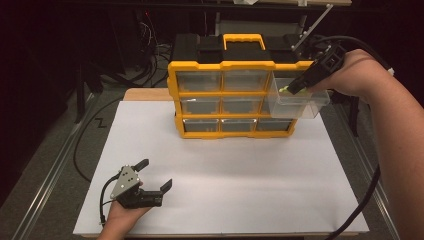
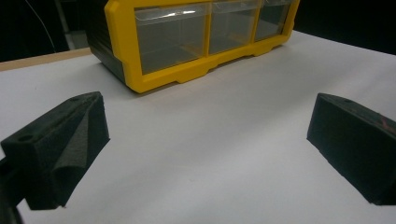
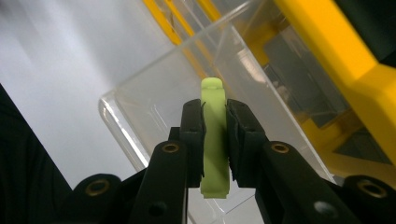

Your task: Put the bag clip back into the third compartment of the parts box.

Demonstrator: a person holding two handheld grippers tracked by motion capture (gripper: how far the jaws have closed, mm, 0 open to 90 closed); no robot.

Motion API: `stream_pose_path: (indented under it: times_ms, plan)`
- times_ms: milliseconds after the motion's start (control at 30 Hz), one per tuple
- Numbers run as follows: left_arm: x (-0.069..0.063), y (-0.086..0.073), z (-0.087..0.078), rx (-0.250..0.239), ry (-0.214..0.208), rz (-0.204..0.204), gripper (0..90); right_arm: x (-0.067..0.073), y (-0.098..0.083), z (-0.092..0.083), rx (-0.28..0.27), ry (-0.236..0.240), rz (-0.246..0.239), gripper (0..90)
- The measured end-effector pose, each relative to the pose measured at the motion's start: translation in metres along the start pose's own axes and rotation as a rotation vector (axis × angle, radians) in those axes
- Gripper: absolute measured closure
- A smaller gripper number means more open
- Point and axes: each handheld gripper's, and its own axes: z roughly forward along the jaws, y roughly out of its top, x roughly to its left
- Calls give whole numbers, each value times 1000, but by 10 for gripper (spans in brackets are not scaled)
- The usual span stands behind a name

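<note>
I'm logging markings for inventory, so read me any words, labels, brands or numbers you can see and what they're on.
None can be read.
Yellow organizer: no label shows on its frame or clear drawers.
Pulled-out drawer: plain clear plastic.
Green piece in the right gripper: no print.
Left gripper: unmarked.

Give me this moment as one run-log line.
right gripper: shut on small pale-green plastic piece, over pulled-out clear plastic drawer | yellow-framed drawer cabinet: upright | left gripper: open, empty, on white sheet
</note>
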Motion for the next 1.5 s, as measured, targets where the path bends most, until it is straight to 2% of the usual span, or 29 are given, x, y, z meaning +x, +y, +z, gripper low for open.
stream_pose_path:
  times_ms: [33,67,100,167,267,300,367,633,700,833,867,900,933,967,1067,1100,1167,1233,1300,1500]
  plan:
    - [0,0,0,2,1,1,4,0,0,-3,-12,-1,-2,706]
    - [0,0,0,1,2,1,4,0,0,-3,-12,-1,-2,706]
    - [1,0,0,-1,5,-2,4,-1,0,-10,-29,-17,18,525]
    - [1,0,-1,-3,9,-5,4,0,0,-16,-32,-20,23,447]
    - [2,0,-1,-3,10,-7,4,5,-1,-25,-42,-37,24,434]
    - [2,-1,-1,-1,8,-5,4,11,-4,-31,-57,-47,18,423]
    - [1,-1,0,4,3,-1,4,13,-5,-32,-58,-47,18,420]
    - [1,-1,1,16,12,2,4,41,-27,-36,-52,-19,-2,391]
    - [1,-1,1,19,16,0,4,51,-38,-36,-46,-16,-4,363]
    - [2,-2,1,20,18,-1,4,60,-46,-34,-43,-9,2,305]
    - [2,-2,1,21,19,-1,4,63,-48,-32,-44,-8,1,286]
    - [2,-2,1,22,20,-2,4,69,-53,-28,-37,-6,8,215]
    - [1,-2,1,21,20,-2,4,69,-53,-28,-37,-6,8,215]
    - [1,-2,1,22,20,-1,4,74,-58,-21,-34,-14,12,156]
    - [1,-2,1,25,17,-1,4,77,-63,-13,-28,-6,15,133]
    - [1,-2,2,25,18,-1,4,80,-68,-3,-19,-2,25,83]
    - [1,-2,2,24,18,-2,4,81,-70,0,-15,-1,30,75]
    - [1,-2,1,22,19,-3,4,85,-76,15,-6,8,26,0]
    - [1,-2,0,20,20,-6,4,86,-78,20,-7,2,30,0]
    - [2,-2,0,20,21,-7,4,91,-92,59,18,19,47,0]
